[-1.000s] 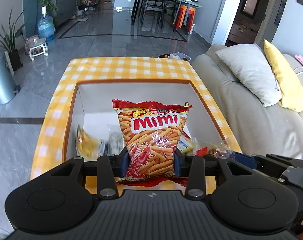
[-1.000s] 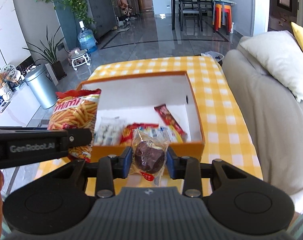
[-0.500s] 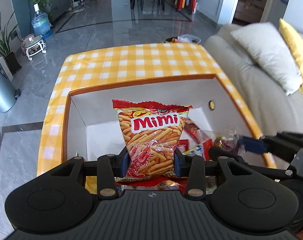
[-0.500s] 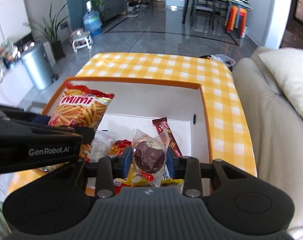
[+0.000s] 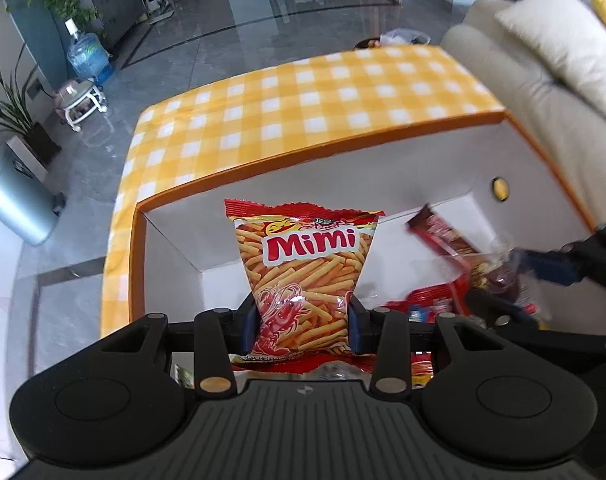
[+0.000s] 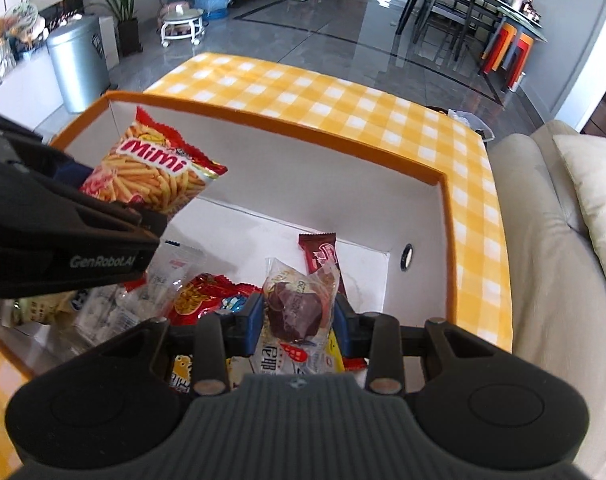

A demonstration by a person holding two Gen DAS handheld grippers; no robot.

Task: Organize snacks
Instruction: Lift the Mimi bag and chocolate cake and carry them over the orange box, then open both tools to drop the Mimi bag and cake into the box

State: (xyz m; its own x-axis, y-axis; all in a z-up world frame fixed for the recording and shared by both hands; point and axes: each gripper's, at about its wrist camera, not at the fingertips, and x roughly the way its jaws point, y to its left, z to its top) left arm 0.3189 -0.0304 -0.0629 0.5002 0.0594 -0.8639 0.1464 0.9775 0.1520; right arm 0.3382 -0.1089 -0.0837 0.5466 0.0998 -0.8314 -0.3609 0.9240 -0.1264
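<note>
My left gripper [image 5: 303, 322] is shut on a red and orange Mimi snack bag [image 5: 305, 276], held upright over the left half of the white box with an orange rim [image 5: 263, 168]. In the right wrist view the same Mimi bag [image 6: 155, 172] sticks out of the left gripper's black body at the left. My right gripper [image 6: 297, 322] is shut on a clear-wrapped chocolate pastry [image 6: 297, 308], held over the box's right half above loose snacks. A brown chocolate bar [image 6: 321, 256] lies on the box floor beyond it.
The box sits on a table under a yellow checked cloth [image 6: 343, 108]. Several loose snack packets [image 6: 207, 298] cover the near box floor. A beige sofa [image 6: 551, 240] with a pillow runs along the right. A metal bin [image 6: 79, 64] stands on the floor to the left.
Both grippers have moved forward and down over the box, each keeping its snack. The box interior now fills much more of both views, and both views have rolled.
</note>
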